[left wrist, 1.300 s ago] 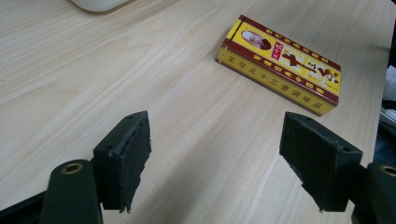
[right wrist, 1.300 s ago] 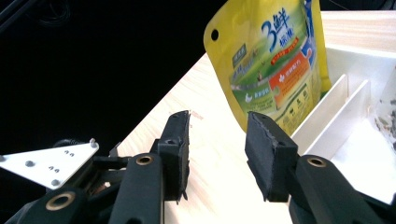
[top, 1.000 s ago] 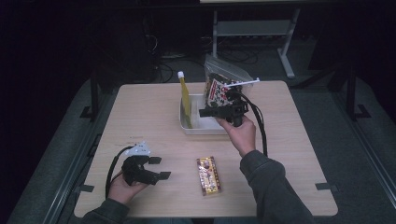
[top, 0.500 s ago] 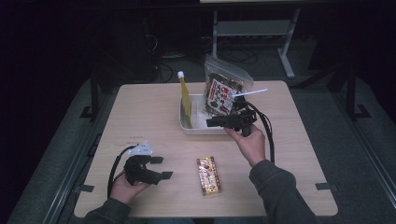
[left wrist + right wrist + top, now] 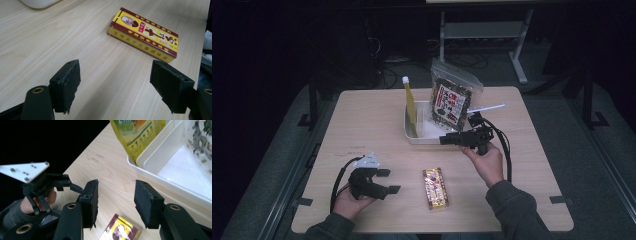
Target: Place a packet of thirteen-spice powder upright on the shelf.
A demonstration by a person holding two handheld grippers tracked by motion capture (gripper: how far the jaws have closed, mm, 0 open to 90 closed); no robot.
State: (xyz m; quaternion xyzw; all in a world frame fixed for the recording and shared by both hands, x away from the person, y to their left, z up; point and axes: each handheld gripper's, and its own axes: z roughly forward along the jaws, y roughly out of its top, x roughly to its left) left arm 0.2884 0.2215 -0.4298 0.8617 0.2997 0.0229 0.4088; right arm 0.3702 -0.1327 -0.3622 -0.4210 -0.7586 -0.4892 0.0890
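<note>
– What lies around the right gripper (image 5: 447, 140)?

– It hovers at the near rim of the white tray (image 5: 424, 138), jaws empty and just opening. A yellow pouch (image 5: 410, 107) and a bag of dark snacks (image 5: 452, 102) stand in the tray, blocking the far side.

– And the yellow and red box (image 5: 435, 187)?

– It lies flat on the table (image 5: 362, 120) between both hands, near the front edge. The left gripper (image 5: 387, 181) rests beside it, jaws wide apart, nothing between. Bare wood surrounds the box.
</note>
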